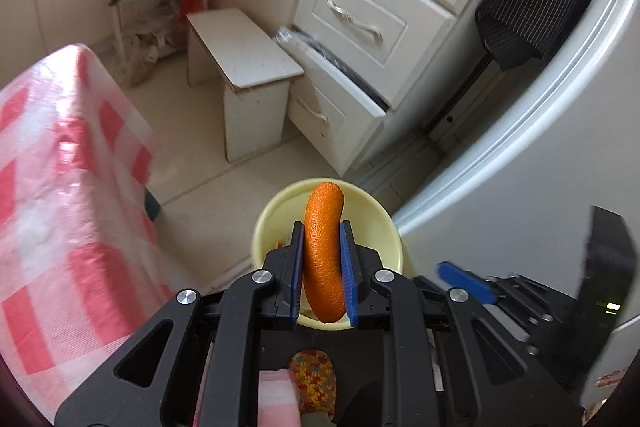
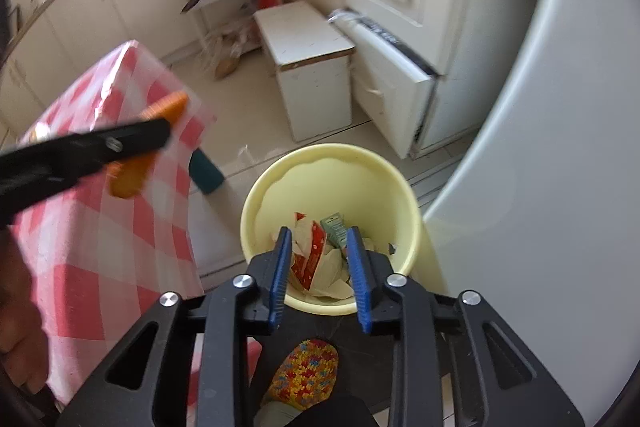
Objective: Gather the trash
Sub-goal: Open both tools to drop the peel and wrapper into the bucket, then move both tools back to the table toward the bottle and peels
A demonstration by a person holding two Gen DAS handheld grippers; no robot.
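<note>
An orange peel [image 1: 324,247], long and curved, stands upright between the blue pads of my left gripper [image 1: 322,227], which is shut on it. Just beyond it sits the pale yellow bin [image 1: 276,211] on the floor. In the right wrist view my right gripper [image 2: 319,231] hangs open over the bin [image 2: 328,163], with nothing between its pads. Inside the bin lie a red and white wrapper [image 2: 310,259], a green packet [image 2: 336,227] and torn paper. The left gripper with the peel [image 2: 174,107] comes in from the left, over the table's edge.
A table with a red and white checked cloth [image 1: 60,167] fills the left. Behind the bin are a white stool [image 1: 244,51] and a drawer unit with one drawer pulled out [image 1: 340,75]. A white appliance [image 1: 540,147] walls the right. A person's patterned slipper [image 2: 304,371] is below.
</note>
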